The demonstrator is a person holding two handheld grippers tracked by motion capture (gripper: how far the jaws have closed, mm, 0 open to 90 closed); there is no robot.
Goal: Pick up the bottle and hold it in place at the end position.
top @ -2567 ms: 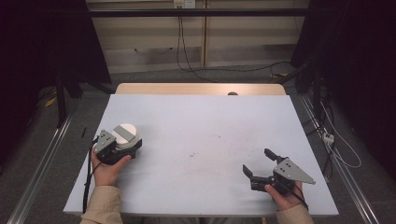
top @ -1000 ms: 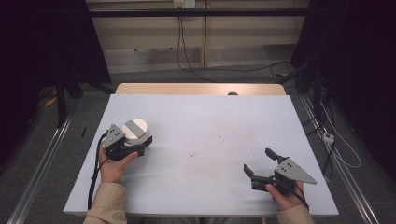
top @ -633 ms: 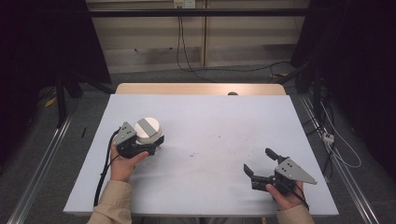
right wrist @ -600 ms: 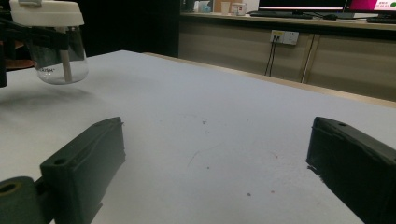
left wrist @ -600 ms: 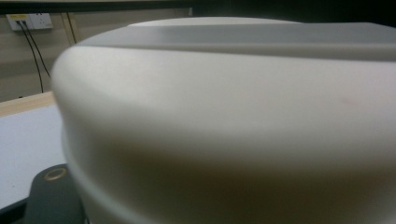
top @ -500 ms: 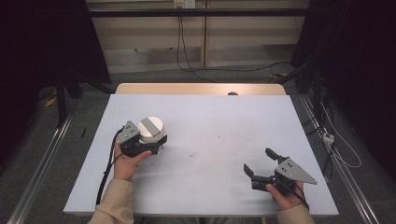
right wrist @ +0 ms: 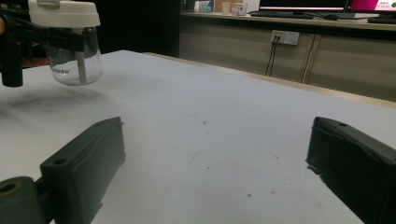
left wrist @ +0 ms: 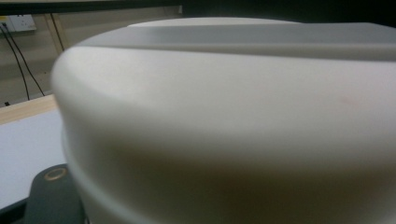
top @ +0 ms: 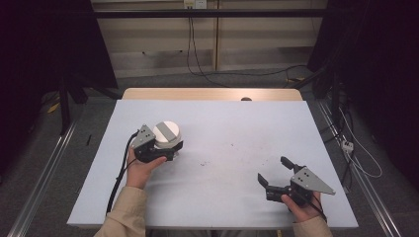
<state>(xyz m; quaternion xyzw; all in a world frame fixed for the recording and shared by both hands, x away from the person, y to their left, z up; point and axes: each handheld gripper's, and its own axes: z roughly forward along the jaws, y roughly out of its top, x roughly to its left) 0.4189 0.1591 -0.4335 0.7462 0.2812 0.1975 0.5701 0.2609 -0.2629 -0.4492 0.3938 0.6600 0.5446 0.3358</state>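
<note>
Pale grey-blue sheeting is spread over the bench (top: 212,148), and a strip of bare light wood is left showing along its far edge. The surface is matt and is marked with fine dark specks and faint scratches near its middle. Beyond the bench, beige wall panels are seen with black cables (top: 197,54) hanging from a socket plate, while dark curtains are hung at both sides. Grey carpet is laid on the floor, with metal rails (top: 39,192) running along the bench's flanks.

A jar (top: 167,135) is held by the left tongs (top: 170,148), which are clamped about it, over the left half of the bench. In the right gripper view the jar (right wrist: 70,42) is seen lifted clear of the surface, its shadow cast below it; its body is of clear, rounded glass or plastic, and it is capped by a thick white lid (right wrist: 63,13). In the high view the lid is shown as a round disc crossed by a grey band. In the left gripper view the lid (left wrist: 224,116) is seen very close, smooth and cream-white, with a stepped rim.

The right tongs (top: 275,174) are held spread wide and empty near the bench's right front corner, well apart from the jar; their jaws are blocky and matt black
</note>
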